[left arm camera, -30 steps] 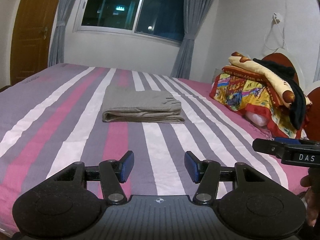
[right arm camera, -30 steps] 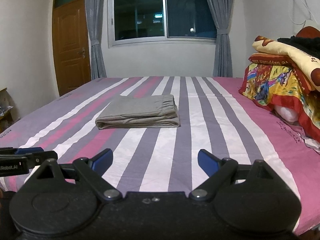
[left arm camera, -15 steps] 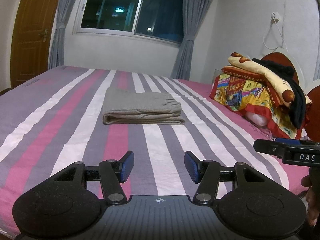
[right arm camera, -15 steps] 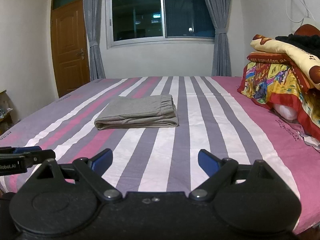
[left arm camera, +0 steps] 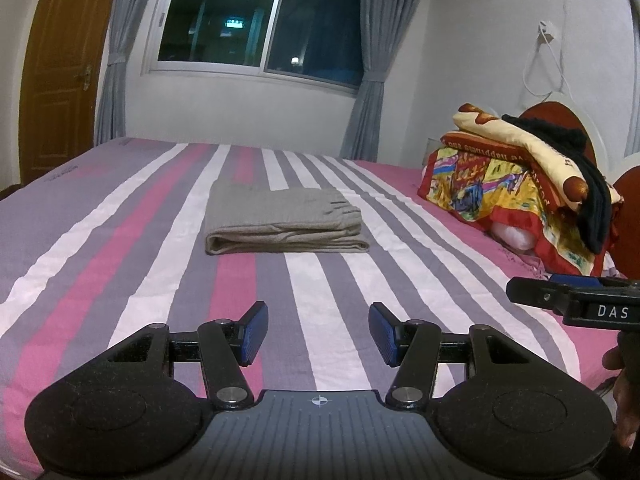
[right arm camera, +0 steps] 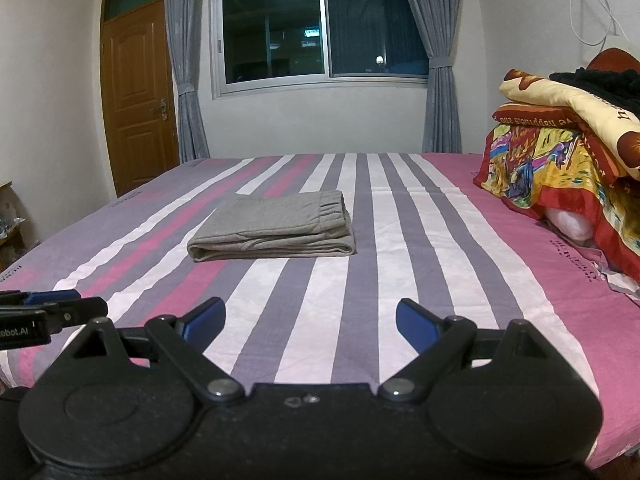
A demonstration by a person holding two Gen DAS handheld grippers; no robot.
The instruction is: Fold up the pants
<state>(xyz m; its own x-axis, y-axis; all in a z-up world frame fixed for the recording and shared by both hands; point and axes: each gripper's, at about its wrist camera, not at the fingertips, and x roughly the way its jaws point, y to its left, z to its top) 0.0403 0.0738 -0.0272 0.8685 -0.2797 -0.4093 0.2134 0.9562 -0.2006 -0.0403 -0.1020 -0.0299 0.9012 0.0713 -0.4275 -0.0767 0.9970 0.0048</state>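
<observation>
The right gripper's side (left arm camera: pixel 576 304), seen at the right edge of the left wrist view, carried white lettering reading "DAS". The left gripper's side (right arm camera: pixel 44 318), at the left edge of the right wrist view, carried mirrored lettering, partly cut off, ending in ".AI". The red band of the quilt pile (right arm camera: pixel 560 148) bore script too distorted to read in full; dark print on the pink margin of the bed sheet (right arm camera: pixel 568 256) was also illegible.

The left gripper (left arm camera: pixel 316 332) was held partly open with nothing between its blue pads. The right gripper (right arm camera: pixel 310 322) was spread wide, likewise holding nothing.

The pants (left arm camera: pixel 280 220) — grey, folded into a flat rectangle — lay on the striped sheet in the middle of the bed, well apart from both grippers.

Only the left wrist view showed fingers (left arm camera: pixel 624 396) of a hand at its lower right edge. Only the right wrist view showed the whole brown door (right arm camera: pixel 138 96) and the glass panel above it.
</observation>
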